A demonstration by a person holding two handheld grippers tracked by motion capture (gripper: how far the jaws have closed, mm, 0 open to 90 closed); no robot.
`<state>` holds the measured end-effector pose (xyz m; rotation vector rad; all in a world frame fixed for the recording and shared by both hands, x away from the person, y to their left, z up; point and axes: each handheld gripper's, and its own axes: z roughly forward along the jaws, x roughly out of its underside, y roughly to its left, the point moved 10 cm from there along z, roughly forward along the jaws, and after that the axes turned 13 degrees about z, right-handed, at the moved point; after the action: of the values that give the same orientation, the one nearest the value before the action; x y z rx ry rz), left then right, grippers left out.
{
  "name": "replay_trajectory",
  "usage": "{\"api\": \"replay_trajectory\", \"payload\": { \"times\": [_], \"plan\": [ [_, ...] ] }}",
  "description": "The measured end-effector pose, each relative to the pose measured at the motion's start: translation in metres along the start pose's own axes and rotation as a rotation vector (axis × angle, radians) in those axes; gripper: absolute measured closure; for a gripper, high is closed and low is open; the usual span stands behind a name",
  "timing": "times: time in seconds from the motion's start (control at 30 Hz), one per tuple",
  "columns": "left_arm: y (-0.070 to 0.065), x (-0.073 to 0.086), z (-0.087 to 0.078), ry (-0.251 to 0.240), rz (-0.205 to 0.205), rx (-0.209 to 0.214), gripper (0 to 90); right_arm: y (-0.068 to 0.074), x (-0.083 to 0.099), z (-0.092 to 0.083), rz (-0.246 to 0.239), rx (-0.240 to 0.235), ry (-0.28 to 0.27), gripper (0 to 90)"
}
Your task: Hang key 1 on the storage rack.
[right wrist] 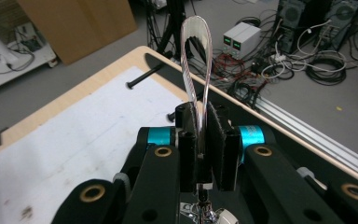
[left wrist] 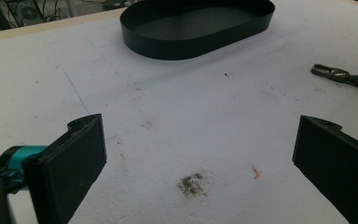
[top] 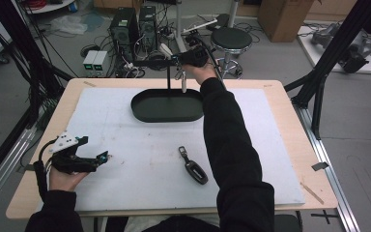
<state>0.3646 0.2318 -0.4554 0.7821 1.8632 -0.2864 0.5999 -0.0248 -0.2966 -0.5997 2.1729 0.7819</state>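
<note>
No legible text, label, brand or number in any view. Beyond the right hand-held gripper point(right wrist: 204, 140), two power supplies point(right wrist: 241, 41) on the floor show lit green displays (digits too small to read). Faint blue pen lines on the surface point(left wrist: 168, 116) ahead of the left hand-held gripper point(left wrist: 200, 158) form no characters.
</note>
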Motion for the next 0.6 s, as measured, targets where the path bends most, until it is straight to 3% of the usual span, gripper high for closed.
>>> {"api": "replay_trajectory", "payload": {
  "times": [0.2, 0.3, 0.37, 0.53, 0.6],
  "plan": [
    [0.0, 0.0, -0.003, -0.003, -0.003, -0.005, 3.2, -0.007, -0.009, 0.011, 0.014, 0.007, -0.028, 83.2],
    [0.001, 0.001, -0.004, 0.0, -0.007, -0.011, 3.2, -0.012, -0.01, 0.015, 0.045, -0.005, -0.041, 83.2],
    [0.001, 0.002, -0.003, 0.005, -0.007, -0.011, 3.2, -0.016, -0.01, 0.017, 0.045, 0.016, -0.047, 83.2],
    [0.0, 0.002, -0.002, 0.005, -0.01, -0.007, 3.2, -0.021, -0.017, 0.018, 0.085, 0.002, -0.105, 83.2],
    [0.001, 0.002, -0.002, 0.001, -0.015, -0.011, 3.2, -0.026, -0.017, 0.019, 0.089, 0.022, -0.108, 83.2]
  ]
}}
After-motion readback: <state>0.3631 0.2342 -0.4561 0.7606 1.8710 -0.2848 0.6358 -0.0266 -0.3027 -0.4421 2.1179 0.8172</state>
